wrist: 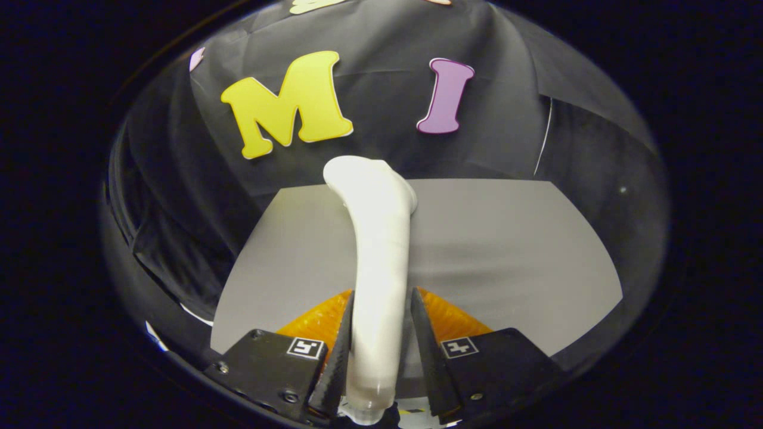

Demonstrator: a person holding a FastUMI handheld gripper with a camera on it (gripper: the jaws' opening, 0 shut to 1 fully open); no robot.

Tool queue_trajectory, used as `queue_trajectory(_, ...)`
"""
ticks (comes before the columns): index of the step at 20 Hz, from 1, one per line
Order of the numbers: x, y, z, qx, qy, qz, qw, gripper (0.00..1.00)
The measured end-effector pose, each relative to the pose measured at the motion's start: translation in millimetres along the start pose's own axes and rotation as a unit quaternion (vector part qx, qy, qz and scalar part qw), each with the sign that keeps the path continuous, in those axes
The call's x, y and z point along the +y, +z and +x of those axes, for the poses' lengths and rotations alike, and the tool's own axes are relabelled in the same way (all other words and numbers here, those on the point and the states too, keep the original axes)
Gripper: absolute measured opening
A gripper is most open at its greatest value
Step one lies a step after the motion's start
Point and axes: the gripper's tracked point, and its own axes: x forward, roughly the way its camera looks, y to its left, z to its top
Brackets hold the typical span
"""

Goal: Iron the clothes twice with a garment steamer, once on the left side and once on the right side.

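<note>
No clothes lie on the grey table [506, 250] ahead, so I judge both steaming passes remain. My gripper [381, 351] is clamped on the white garment steamer [378, 250], its head rising beyond my fingers.

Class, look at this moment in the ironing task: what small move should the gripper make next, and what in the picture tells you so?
Probably lower the garment steamer toward the grey surface beneath it. The gripper is shut on the steamer's handle, both fingers pressing its sides, so the grasp looks done. The steamer's head points away beyond the fingers, seemingly above the surface, with no clothes visible ahead yet.
</note>
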Motion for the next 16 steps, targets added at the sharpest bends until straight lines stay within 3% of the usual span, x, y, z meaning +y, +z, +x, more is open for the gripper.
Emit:
queue_trajectory(1, 0.7, 2.9, -1.9, -0.001, -0.005, 0.005, 1.000, 0.44)
queue_trajectory(5, 6.3, -0.4, -7.0, -0.003, 0.002, 0.039, 0.999, 0.38)
queue_trajectory(11, 36.6, 9.4, -68.9, -0.087, 0.008, 0.041, 0.995, 0.36)
queue_trajectory(16, 78.5, 28.0, -148.5, -0.193, 0.014, 0.048, 0.980, 0.35)
